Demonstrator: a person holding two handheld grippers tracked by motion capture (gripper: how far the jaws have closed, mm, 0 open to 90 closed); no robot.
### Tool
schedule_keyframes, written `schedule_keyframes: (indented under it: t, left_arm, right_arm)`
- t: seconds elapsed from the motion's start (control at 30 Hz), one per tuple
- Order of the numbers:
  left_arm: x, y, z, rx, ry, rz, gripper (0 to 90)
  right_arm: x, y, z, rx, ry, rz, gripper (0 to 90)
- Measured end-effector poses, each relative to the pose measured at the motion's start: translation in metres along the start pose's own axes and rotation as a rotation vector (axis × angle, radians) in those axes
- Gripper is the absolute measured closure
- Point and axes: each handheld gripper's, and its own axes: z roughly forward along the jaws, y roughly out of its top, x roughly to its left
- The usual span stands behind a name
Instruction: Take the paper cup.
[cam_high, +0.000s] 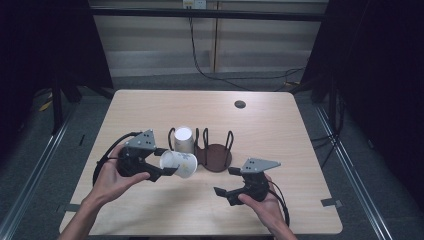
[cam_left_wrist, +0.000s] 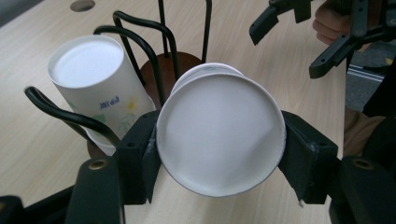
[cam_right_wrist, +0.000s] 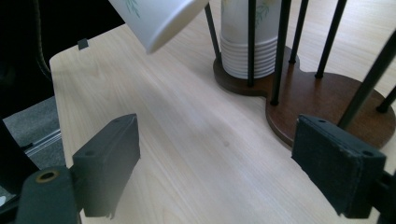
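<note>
Our left gripper's (cam_high: 167, 170) pads (cam_left_wrist: 140, 154) are squeezed onto a white paper cup (cam_left_wrist: 220, 133), one on each side near the rim, so it's properly gripped. We're holding it on its side above the table (cam_high: 150, 107), mouth toward the left hand (cam_high: 115, 175), base pointing at the cup rack (cam_high: 212, 155) just beside it. That's a dark round wooden base with black wire loops, and one bay has a stack of cups (cam_high: 183, 140) sitting upside down in it. Our right gripper (cam_high: 225, 182) has its jaws wide apart with nothing in them, low over the table in front of the rack. The tabletop is pale wood with a grommet hole (cam_high: 240, 104) at the far side. Around it we've got grey floor, dark curtains on both sides, and a cable (cam_high: 220, 75) trailing across the back.
</note>
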Motion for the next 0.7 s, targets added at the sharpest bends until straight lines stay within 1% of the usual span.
schedule_keyframes:
  t: [0.03,0.1,0.13,0.17,0.23,0.3,0.33,0.37,0.43,0.47,0.5,0.53,0.6,0.7]
  left_arm:
    - [0.0,-0.003,0.001,-0.008,0.015,0.002,36.5]
    - [0.001,-0.006,0.003,-0.011,-0.007,-0.01,36.5]
    - [0.0,-0.007,0.005,-0.02,-0.003,-0.013,36.5]
    - [0.001,-0.008,0.005,-0.02,-0.013,-0.009,36.5]
    - [0.001,-0.011,0.007,-0.035,-0.015,-0.012,36.5]
    - [0.001,-0.014,0.01,-0.052,-0.033,-0.024,36.5]
    - [0.001,-0.015,0.011,-0.055,-0.041,-0.022,36.5]
    - [0.001,-0.017,0.013,-0.057,-0.05,-0.035,36.5]
    - [0.001,-0.021,0.017,-0.076,-0.081,-0.05,36.4]
    - [0.0,-0.022,0.019,-0.076,-0.07,-0.047,36.4]
    - [0.0,-0.023,0.021,-0.059,-0.06,-0.048,36.4]
    - [0.0,-0.024,0.023,-0.054,-0.065,-0.046,36.4]
    - [-0.001,-0.026,0.026,-0.068,-0.079,-0.049,36.4]
    - [-0.003,-0.029,0.03,-0.064,-0.094,-0.045,36.4]
  right_arm:
    - [0.0,0.002,0.001,-0.001,0.005,-0.003,13.6]
    - [0.0,0.005,0.003,-0.003,0.017,-0.004,13.4]
    - [0.0,0.007,0.004,0.0,0.022,-0.006,13.2]
    - [0.0,0.008,0.006,0.002,0.026,-0.009,13.2]
    - [0.001,0.011,0.008,0.009,0.032,-0.017,13.0]
    - [0.001,0.014,0.01,0.005,0.038,-0.017,13.0]
    - [0.001,0.016,0.011,0.004,0.045,-0.018,13.0]
    - [0.002,0.017,0.012,0.001,0.049,-0.019,13.0]
    - [0.002,0.02,0.015,0.0,0.057,-0.023,13.0]
    - [0.003,0.021,0.016,-0.004,0.061,-0.025,13.0]
    - [0.003,0.022,0.017,0.0,0.069,-0.022,13.1]
    - [0.003,0.022,0.018,-0.001,0.085,-0.022,13.3]
    - [0.004,0.021,0.021,-0.014,0.107,-0.014,13.2]
    - [0.005,0.019,0.024,-0.033,0.122,-0.014,13.1]
